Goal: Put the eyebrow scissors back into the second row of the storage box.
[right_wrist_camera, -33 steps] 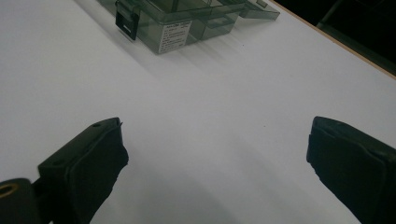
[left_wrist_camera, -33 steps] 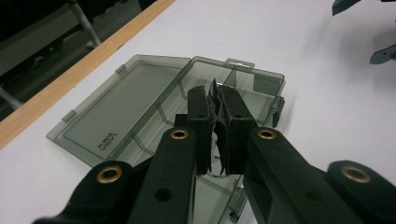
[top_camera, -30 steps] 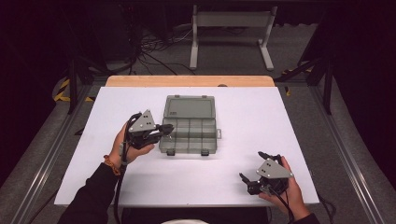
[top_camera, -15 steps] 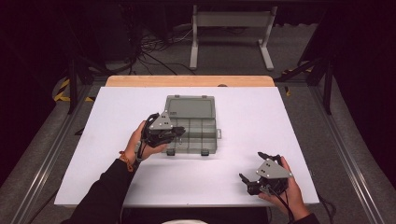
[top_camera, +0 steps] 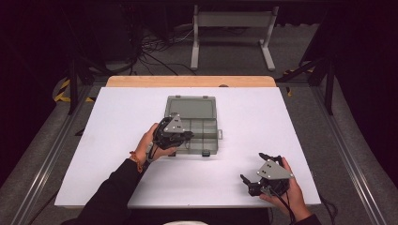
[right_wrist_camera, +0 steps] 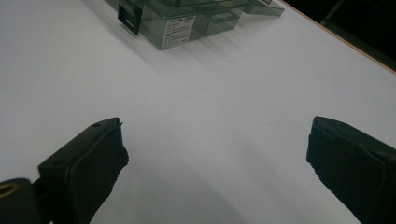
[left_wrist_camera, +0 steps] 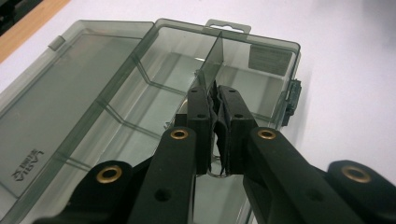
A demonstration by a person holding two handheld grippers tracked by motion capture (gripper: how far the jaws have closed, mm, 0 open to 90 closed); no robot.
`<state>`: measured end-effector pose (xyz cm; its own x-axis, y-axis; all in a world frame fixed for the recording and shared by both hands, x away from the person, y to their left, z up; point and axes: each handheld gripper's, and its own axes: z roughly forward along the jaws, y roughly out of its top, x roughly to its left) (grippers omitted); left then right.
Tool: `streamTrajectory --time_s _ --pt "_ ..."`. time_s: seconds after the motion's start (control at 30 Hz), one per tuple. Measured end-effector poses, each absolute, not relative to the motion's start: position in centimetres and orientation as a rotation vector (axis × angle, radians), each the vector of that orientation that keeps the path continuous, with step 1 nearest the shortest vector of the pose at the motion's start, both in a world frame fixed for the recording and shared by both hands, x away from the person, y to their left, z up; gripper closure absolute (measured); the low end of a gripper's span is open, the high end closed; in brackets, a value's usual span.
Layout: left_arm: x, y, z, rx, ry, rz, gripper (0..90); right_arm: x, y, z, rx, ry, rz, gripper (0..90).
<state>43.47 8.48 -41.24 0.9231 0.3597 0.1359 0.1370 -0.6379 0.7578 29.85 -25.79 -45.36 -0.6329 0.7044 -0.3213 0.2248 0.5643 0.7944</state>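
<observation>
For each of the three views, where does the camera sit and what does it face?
High view: above the person's side, facing forward-down on the white table; both forearms show.
Left gripper view: rides the left gripper, jaws closed on a divider in the open smoky transparent plastic organiser box.
Right gripper view: rides the open right gripper near the table.
All share the box.

Dark rm, grey floor (top_camera: 225, 61), cables (top_camera: 155, 47).

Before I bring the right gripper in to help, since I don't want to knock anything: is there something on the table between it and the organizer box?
Nothing visible. Bare white table lies between the right gripper and the organizer box.
</observation>
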Motion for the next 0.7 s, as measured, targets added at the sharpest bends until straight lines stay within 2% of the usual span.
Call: streamTrajectory --time_s 0.37,0.5,0.7 --pt "43.7 7.2 -42.2 2.277 0.352 0.33 84.7 29.8 -25.7 -45.4 0.741 2.165 0.973 5.3" --pt "43.5 7.1 -42.2 2.274 0.358 0.359 81.2 29.8 -25.7 -45.4 0.739 2.166 0.971 5.3" --pt "43.1 7.4 -41.9 2.248 0.341 0.375 81.1 29.8 -25.7 -45.4 0.736 2.169 0.97 5.3"
